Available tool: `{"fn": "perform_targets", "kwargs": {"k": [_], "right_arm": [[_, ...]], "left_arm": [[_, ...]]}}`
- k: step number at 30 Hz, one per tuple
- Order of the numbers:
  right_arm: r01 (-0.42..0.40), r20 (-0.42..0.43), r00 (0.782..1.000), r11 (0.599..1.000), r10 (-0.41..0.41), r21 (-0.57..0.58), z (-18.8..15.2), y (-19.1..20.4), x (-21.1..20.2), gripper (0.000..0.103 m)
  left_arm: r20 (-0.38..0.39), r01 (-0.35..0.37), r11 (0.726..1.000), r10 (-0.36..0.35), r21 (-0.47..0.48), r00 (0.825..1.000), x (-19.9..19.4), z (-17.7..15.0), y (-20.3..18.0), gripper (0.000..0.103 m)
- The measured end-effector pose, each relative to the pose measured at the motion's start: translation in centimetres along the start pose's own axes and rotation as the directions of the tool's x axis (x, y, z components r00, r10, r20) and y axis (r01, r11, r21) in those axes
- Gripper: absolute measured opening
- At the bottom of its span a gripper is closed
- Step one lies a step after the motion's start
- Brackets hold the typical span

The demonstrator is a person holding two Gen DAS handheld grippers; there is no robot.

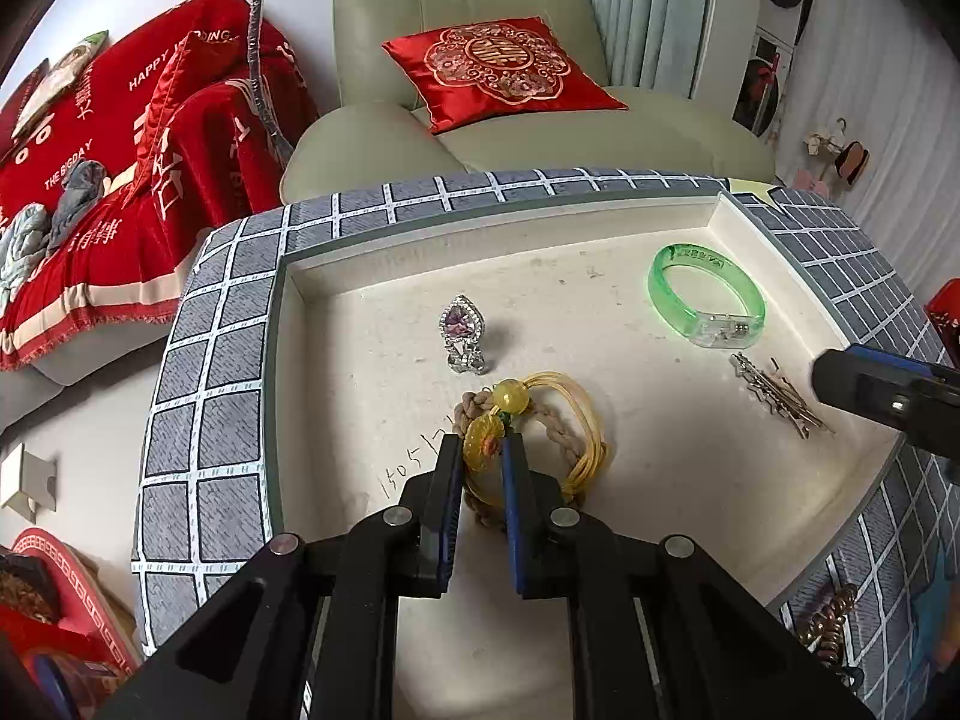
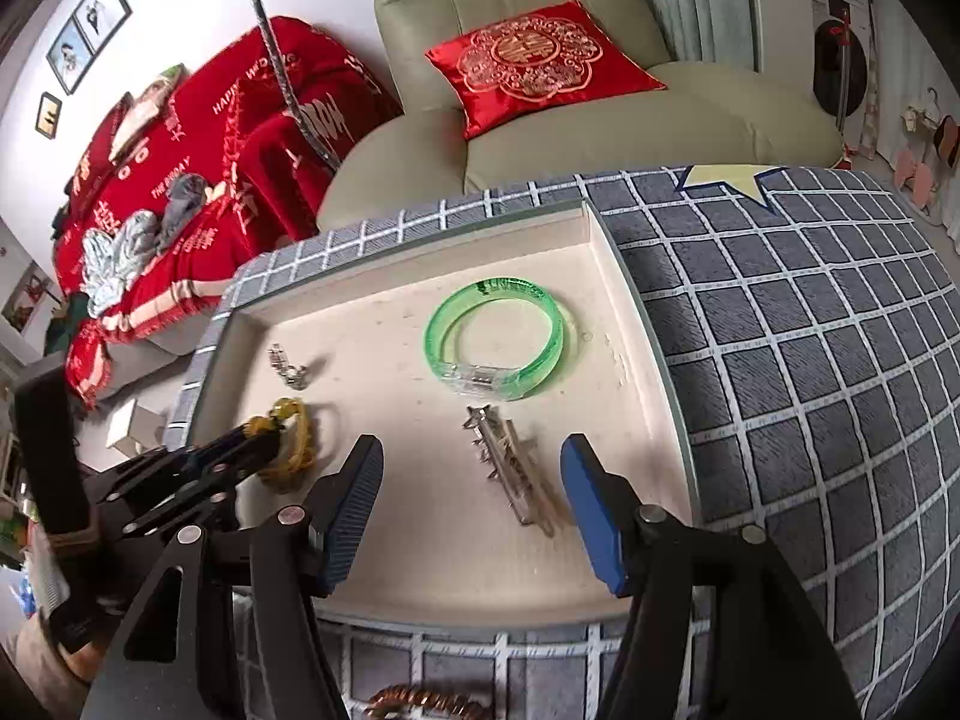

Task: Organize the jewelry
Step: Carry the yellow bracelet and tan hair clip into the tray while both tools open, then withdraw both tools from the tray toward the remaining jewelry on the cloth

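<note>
Status: task approx. mid-way, judged from layout. Four pcs sit spread in the shallow cream tray (image 1: 336, 360) on the checked-cloth worktop (image 2: 810, 360).

Left gripper (image 1: 483, 450): fingers nearly closed, clamped on the yellow flower bead of the braided cord bracelet (image 1: 540, 438), which lies at the tray's near-left part. Whether it's lifted off the tray floor: can't tell.

Right gripper (image 2: 474, 510): fingers well apart, holding nothing; the silver hair clips (image 2: 516, 474) lie on the tray floor between them, pads not touching.

Green clear bangle (image 2: 495, 348) lies far right; heart-stone pendant (image 1: 462, 330) stands far left.

Remaining: no evident final grouping; destination unclear.

Obscured: copper-coloured coiled item (image 2: 426, 702) cut off at btm edge, unidentified. Handwriting on the tray floor partly covered.
</note>
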State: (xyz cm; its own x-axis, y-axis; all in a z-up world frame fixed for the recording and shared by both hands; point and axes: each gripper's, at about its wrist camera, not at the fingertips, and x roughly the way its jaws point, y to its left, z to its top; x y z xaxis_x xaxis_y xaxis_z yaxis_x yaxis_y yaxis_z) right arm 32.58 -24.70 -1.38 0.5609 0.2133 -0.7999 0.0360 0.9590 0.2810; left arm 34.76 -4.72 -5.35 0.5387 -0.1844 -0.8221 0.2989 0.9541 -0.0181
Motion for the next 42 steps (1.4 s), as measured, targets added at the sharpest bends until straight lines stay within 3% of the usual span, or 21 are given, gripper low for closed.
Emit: {"fn": "perform_targets", "kwargs": {"k": [10, 18, 19, 20, 21, 23, 25, 28, 29, 30, 31, 36, 42], "right_arm": [[-0.033, 0.061, 0.998, 0.999, 0.031, 0.031, -1.0, -0.2, -3.7, 0.066], [-0.035, 0.060, 0.998, 0.998, 0.031, 0.057, -2.2, -0.9, -5.0, 0.066], [-0.037, 0.061, 0.998, 0.997, 0.033, 0.062, -2.3, -1.0, -5.2, 0.066], [-0.040, 0.062, 0.997, 0.997, 0.036, 0.065, -2.5, -1.1, -5.3, 0.066], [-0.042, 0.062, 0.997, 0.997, 0.037, 0.068, -2.6, -1.2, -5.5, 0.066], [-0.046, 0.063, 0.997, 0.996, 0.041, 0.072, -2.8, -1.1, -5.7, 0.068], [-0.055, 0.065, 0.997, 0.995, 0.050, 0.079, -3.1, -1.1, -5.9, 0.079], [-0.068, 0.080, 0.995, 0.994, 0.061, 0.087, -3.6, -1.2, -6.5, 0.085], [-0.070, 0.085, 0.994, 0.994, 0.063, 0.089, -3.8, -1.2, -6.8, 0.089], [-0.072, 0.090, 0.994, 0.993, 0.064, 0.089, -3.9, -1.2, -7.1, 0.101], [-0.079, 0.100, 0.993, 0.993, 0.070, 0.088, -4.2, -1.2, -7.5, 0.103], [-0.063, 0.152, 0.987, 0.997, 0.054, 0.053, -5.3, -0.7, -9.5, 0.103], [-0.038, 0.114, 0.993, 0.999, 0.034, 0.032, -6.8, -0.5, -10.7, 0.103]], "left_arm": [[0.060, -0.012, 1.000, 0.011, 0.013, 0.998, -1.1, 0.1, -0.1, 0.029], [0.086, 0.005, 1.000, -0.004, -0.013, 0.996, -2.1, 0.6, 0.2, 0.030], [0.091, 0.008, 1.000, -0.006, -0.014, 0.996, -2.3, 0.6, 0.2, 0.034], [0.094, 0.011, 1.000, -0.009, -0.019, 0.996, -2.6, 0.7, 0.3, 0.074], [0.101, 0.003, 1.000, 0.000, -0.027, 0.995, -2.9, 0.6, 0.3, 0.103], [0.153, -0.016, 0.999, 0.021, -0.034, 0.988, -4.0, 0.6, 0.3, 0.103], [0.155, -0.009, 1.000, 0.013, -0.023, 0.988, -4.7, 0.6, 0.2, 0.103], [0.175, -0.018, 1.000, 0.021, -0.015, 0.984, -5.7, 0.2, 0.0, 0.103], [0.182, -0.022, 1.000, 0.024, -0.011, 0.983, -6.2, -0.1, -0.1, 0.103], [0.185, -0.024, 1.000, 0.025, -0.009, 0.982, -6.4, -0.3, -0.1, 0.103], [0.188, -0.027, 1.000, 0.028, -0.006, 0.982, -6.9, -0.6, -0.1, 0.103], [0.208, -0.035, 0.999, 0.033, 0.009, 0.978, -9.2, -2.4, -0.2, 0.103], [0.196, -0.019, 0.999, 0.013, 0.030, 0.980, -11.3, -5.4, -0.1, 0.103]]}}
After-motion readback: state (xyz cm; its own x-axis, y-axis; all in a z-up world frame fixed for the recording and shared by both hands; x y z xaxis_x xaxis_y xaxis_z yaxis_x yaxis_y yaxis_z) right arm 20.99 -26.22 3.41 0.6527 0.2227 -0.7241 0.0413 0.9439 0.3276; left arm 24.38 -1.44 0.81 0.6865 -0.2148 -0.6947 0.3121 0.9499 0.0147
